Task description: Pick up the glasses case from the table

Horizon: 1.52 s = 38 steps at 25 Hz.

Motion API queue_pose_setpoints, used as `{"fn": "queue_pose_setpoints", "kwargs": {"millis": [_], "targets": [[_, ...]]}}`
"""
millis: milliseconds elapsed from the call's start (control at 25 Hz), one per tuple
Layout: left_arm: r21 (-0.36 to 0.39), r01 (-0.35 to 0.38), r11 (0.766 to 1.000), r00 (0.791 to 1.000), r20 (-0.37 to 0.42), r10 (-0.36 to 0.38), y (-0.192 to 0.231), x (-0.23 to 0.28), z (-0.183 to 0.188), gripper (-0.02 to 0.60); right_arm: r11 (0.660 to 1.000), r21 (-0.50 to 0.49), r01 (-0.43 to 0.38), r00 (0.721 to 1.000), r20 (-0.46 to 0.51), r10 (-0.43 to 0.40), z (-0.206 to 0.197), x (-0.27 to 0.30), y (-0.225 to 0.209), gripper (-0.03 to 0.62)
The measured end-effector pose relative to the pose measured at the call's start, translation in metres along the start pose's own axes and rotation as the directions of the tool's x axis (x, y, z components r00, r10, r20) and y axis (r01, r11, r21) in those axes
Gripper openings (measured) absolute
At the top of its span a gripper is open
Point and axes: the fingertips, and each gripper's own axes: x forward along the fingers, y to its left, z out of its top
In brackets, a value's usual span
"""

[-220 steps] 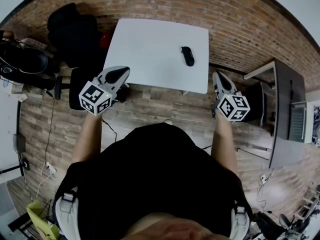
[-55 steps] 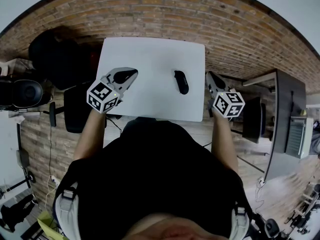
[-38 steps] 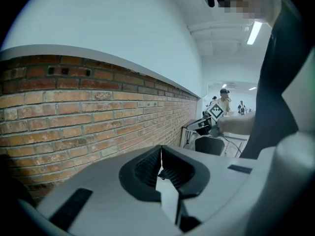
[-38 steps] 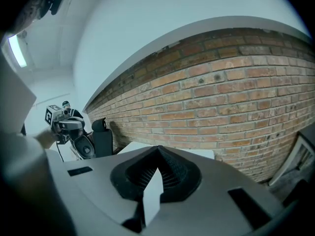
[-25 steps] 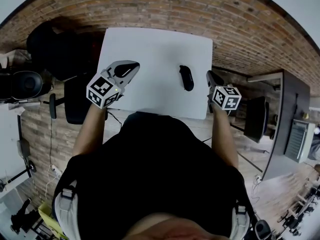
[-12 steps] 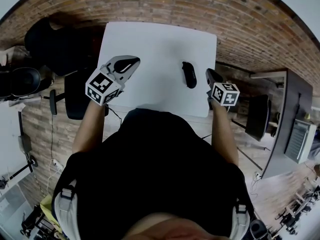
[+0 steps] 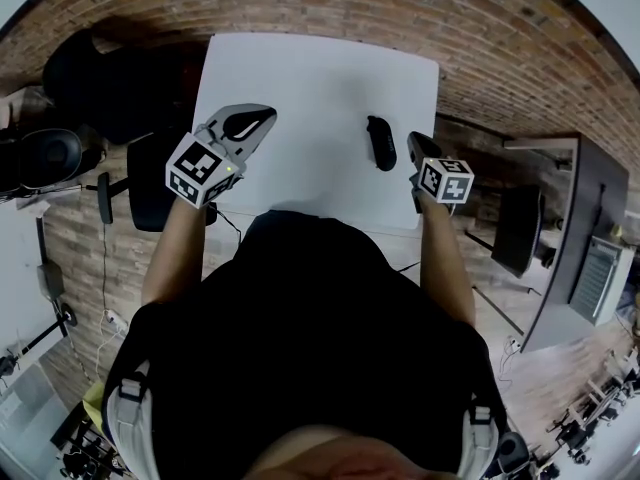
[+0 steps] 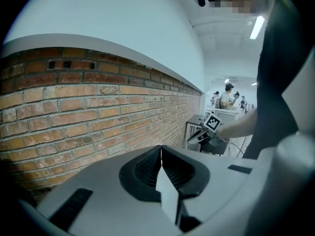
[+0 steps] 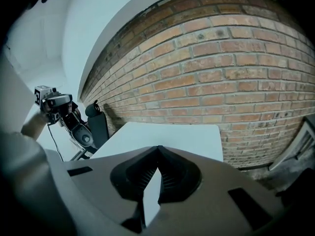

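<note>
**Approach stage of the pick.** Nearest you, your black-clad torso [image 7: 300,338] fills the lower part of the head view, just short of the near edge of the white table [image 7: 300,78]. Your left gripper [image 7: 264,117] hangs over the table's left edge, well apart from the target. Its own view shows the jaws pressed together with nothing between them, pointing past the table toward the brick wall [image 8: 74,107]. Your right gripper [image 7: 413,144] sits at the table's right edge, toward the near right corner. In the right gripper view its jaws are likewise closed and empty. The tabletop runs out ahead of them to the far edge, but the case itself does not show in that view. The glasses case [image 7: 380,143], a dark oblong, lies flat on the table's right half. It is just beside the right gripper's tip and apart from it, with its long axis running roughly from near edge to far edge. Beyond the far edge stands the brick wall. Judged from this layout, the step in hand is the reach, and no grasp has begun. The next move calls for you to part the right jaws wide enough to span the case's narrow width. You would then swing the tip inward from the right edge until the case lies between the pads, lower toward the tabletop, and close across the short axis before lifting.
</note>
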Motion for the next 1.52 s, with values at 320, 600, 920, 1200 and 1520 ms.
{"fn": "queue_pose_setpoints", "kwargs": {"millis": [320, 600, 920, 1200, 1520], "targets": [[-0.005, 0.001, 1.000, 1.000, -0.027, -0.001, 0.007, 0.002, -0.011, 0.010, 1.000, 0.023, 0.013, 0.999, -0.039, -0.012, -0.019, 0.020, -0.007, 0.015], [-0.004, -0.004, 1.000, 1.000, -0.021, 0.004, 0.016, 0.002, -0.014, 0.010, 0.999, 0.033, 0.024, 0.998, -0.061, -0.022, -0.028, 0.034, -0.011, 0.025], [-0.013, -0.003, 1.000, 1.000, -0.031, 0.002, 0.022, 0.004, -0.021, 0.009, 0.999, 0.042, 0.028, 0.995, -0.100, -0.024, -0.044, 0.048, -0.019, 0.044], [-0.036, -0.004, 0.999, 0.998, -0.058, 0.002, 0.026, 0.006, -0.028, 0.011, 0.998, 0.057, 0.031, 0.989, -0.149, -0.022, -0.061, 0.061, -0.026, 0.067], [-0.044, -0.013, 0.999, 0.998, -0.061, 0.010, 0.033, 0.010, -0.034, 0.010, 0.998, 0.049, 0.028, 0.983, -0.184, -0.019, -0.068, 0.075, -0.027, 0.103]]}}
